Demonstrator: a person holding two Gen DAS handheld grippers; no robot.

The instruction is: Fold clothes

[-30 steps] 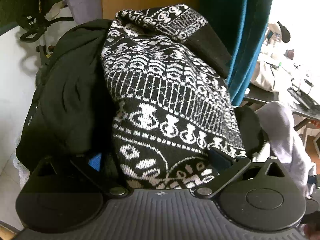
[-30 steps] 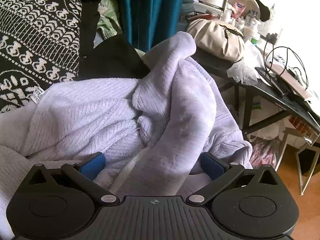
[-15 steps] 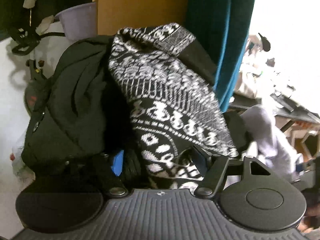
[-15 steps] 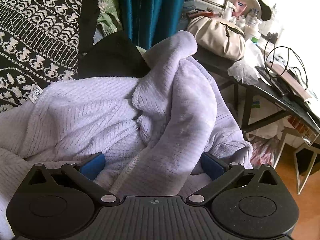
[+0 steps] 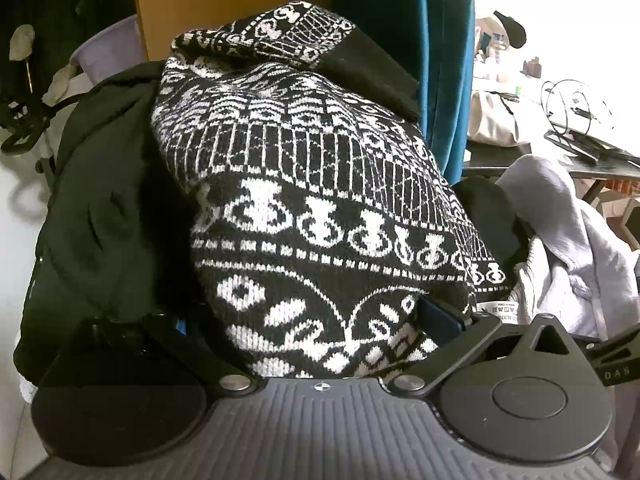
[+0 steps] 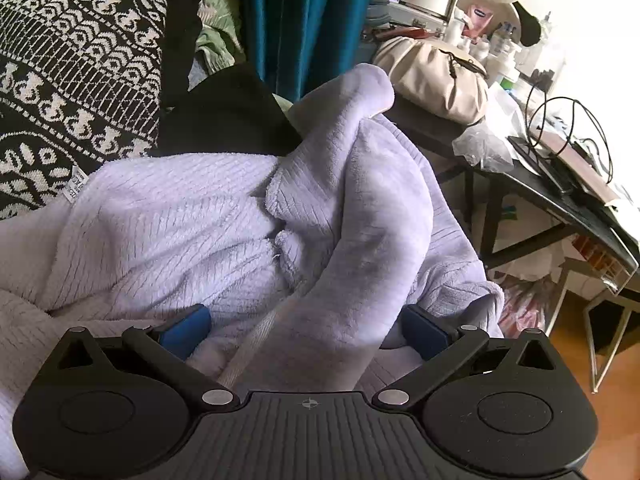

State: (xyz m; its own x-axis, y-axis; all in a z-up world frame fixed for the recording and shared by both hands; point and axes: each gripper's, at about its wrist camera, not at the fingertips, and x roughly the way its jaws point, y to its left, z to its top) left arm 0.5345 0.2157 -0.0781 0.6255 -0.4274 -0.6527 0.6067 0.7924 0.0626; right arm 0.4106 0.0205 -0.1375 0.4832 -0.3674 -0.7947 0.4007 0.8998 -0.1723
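In the left wrist view, a plain black garment (image 5: 100,200) of smooth, matte cloth slumps in soft folds at the left of the heap. Beside it, touching, rises one black-and-white patterned knit sweater (image 5: 320,208), thick and bulging, banded with rows of white figures, ladder-like bars and leaf shapes; a black ribbed edge shows near its top. The left gripper (image 5: 312,320) has its two fingers spread wide, one on either side of the sweater's lower bulge, the blue pads pressed against the knit; whether they squeeze it cannot be told. To the right lies a pale lilac fleece garment (image 5: 560,240), and behind stand a wooden panel (image 5: 224,0) and a teal curtain (image 5: 444,60).

In the right wrist view the same sweater (image 6: 72,80) fills the left edge, with one small white label (image 6: 76,184) at its hem. The lilac fleece garment (image 6: 240,220), plush and ribbed in fine lines, lies crumpled in rounded folds over the middle. The right gripper (image 6: 304,328) has its two fingers wide apart, with a thick fold of the fleece lying between the blue pads. Farther right stands a dark table (image 6: 520,184) carrying one beige drawstring bag (image 6: 436,76), crinkled clear plastic (image 6: 480,148) and looping black cables (image 6: 568,128).
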